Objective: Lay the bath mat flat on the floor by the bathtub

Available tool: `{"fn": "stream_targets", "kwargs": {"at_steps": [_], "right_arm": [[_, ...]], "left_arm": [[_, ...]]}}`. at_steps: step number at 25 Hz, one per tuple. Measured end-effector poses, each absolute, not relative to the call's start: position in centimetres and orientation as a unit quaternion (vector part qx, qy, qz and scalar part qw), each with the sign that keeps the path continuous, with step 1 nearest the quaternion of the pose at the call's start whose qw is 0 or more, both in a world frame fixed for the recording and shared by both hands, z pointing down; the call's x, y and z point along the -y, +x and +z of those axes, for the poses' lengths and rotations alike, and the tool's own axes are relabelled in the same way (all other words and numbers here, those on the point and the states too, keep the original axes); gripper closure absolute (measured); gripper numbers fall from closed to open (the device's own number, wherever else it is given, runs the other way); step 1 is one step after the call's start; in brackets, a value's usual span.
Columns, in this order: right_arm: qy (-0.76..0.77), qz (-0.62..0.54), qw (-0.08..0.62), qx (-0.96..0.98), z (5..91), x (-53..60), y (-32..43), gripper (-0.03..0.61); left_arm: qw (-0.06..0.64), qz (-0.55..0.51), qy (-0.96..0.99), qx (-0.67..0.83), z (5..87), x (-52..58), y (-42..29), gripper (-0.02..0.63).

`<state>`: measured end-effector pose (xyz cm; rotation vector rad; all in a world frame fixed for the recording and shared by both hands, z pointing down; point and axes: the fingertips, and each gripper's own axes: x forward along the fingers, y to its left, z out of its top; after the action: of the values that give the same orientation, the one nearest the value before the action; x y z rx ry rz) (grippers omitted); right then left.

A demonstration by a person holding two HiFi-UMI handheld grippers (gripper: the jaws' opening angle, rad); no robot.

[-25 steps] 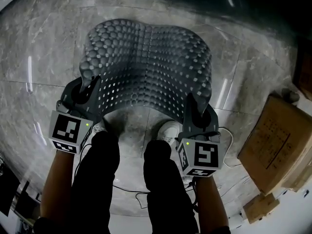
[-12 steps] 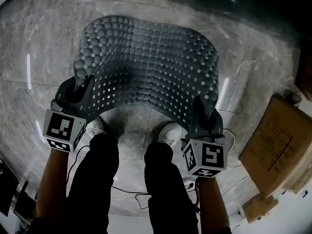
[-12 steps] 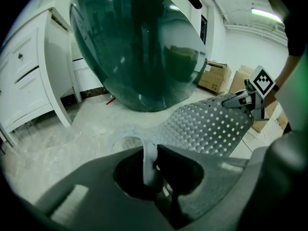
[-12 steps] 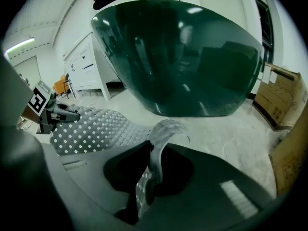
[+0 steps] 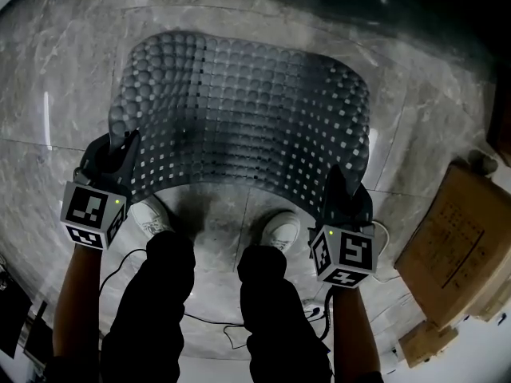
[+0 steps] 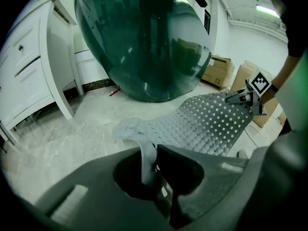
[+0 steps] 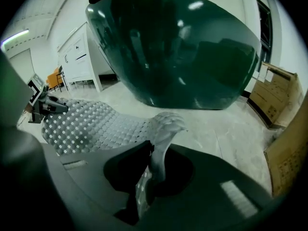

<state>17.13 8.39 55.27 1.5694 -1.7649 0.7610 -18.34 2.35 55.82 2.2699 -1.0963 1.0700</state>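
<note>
Tools [image 5: 126, 144] [image 5: 340, 175] pinch mat [image 5: 239, 110] near-edge corners.

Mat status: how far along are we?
Done: bath mat is spread open over the floor beside the bathtub. In hand: left tool and right tool each clamp a near corner; the mat bows between them. Left: lower it, flatten, release.
</note>
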Motion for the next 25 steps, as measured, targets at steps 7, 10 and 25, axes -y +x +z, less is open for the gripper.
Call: {"fn": "stream_targets", "kwargs": {"at_steps": [7, 10, 25], "right_arm": [[0.603, 0.304, 0.335, 0.657, 56.7, -8.9, 18.9, 0.534], [0.603, 0.305, 0.34, 0.654, 56.9, -9.4, 19.5, 0.534], [0.635, 0.298, 0.343, 0.625, 64.0, -9.8, 23.2, 0.532]], "left_arm": [[0.217, 0.394, 0.794, 0.408, 56.5, -2.2, -20.5, 0.594], [0.218, 0.402, 0.789, 0.41, 56.6, -2.5, -21.2, 0.594], [0.226, 0.408, 0.78, 0.418, 64.9, -1.6, -24.7, 0.592]]}}
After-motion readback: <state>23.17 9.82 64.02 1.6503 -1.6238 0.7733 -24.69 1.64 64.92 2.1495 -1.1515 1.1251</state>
